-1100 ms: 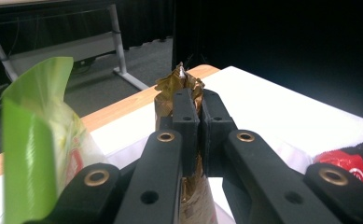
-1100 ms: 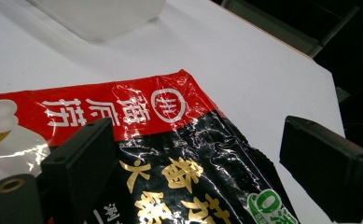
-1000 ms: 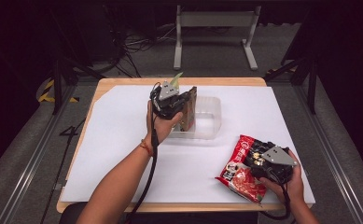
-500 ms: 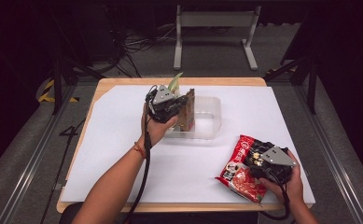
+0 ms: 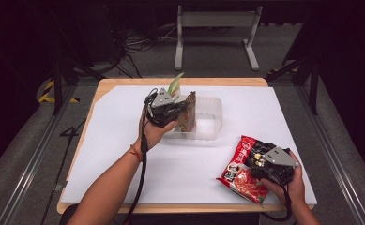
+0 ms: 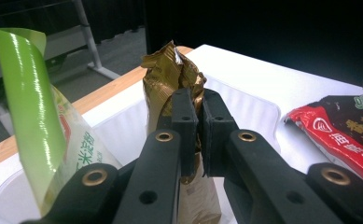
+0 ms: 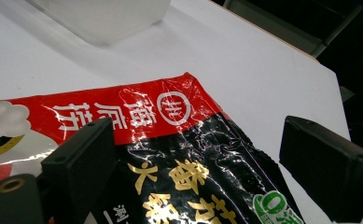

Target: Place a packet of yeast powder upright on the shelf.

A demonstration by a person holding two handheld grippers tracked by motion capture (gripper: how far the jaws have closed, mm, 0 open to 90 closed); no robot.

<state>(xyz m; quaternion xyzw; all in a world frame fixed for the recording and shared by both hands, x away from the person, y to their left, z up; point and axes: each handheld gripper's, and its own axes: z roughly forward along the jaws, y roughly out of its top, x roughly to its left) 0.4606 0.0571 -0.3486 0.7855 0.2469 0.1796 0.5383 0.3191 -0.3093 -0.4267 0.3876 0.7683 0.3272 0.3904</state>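
Observation:
My left gripper (image 5: 184, 111) (image 6: 200, 107) is shut on the crumpled top of a gold-brown packet (image 5: 190, 112) (image 6: 167, 77), which it holds upright over the left end of a clear plastic tub (image 5: 212, 117) (image 6: 256, 105). A green and white packet (image 5: 175, 84) (image 6: 39, 107) stands in the tub just beside it. At the front right, my right gripper (image 5: 256, 154) (image 7: 200, 149) is open, its jaws spread above a red and black noodle packet (image 5: 239, 171) (image 7: 170, 135) that lies flat on the table.
White paper (image 5: 124, 140) covers the wooden table (image 5: 217, 81). The noodle packet lies near the front edge. A metal stand (image 5: 215, 21) and cables are on the floor beyond the table.
The left gripper has drifted slightly left with the gold-brown packet still in its grip. The right gripper and the noodle packet have stayed put.

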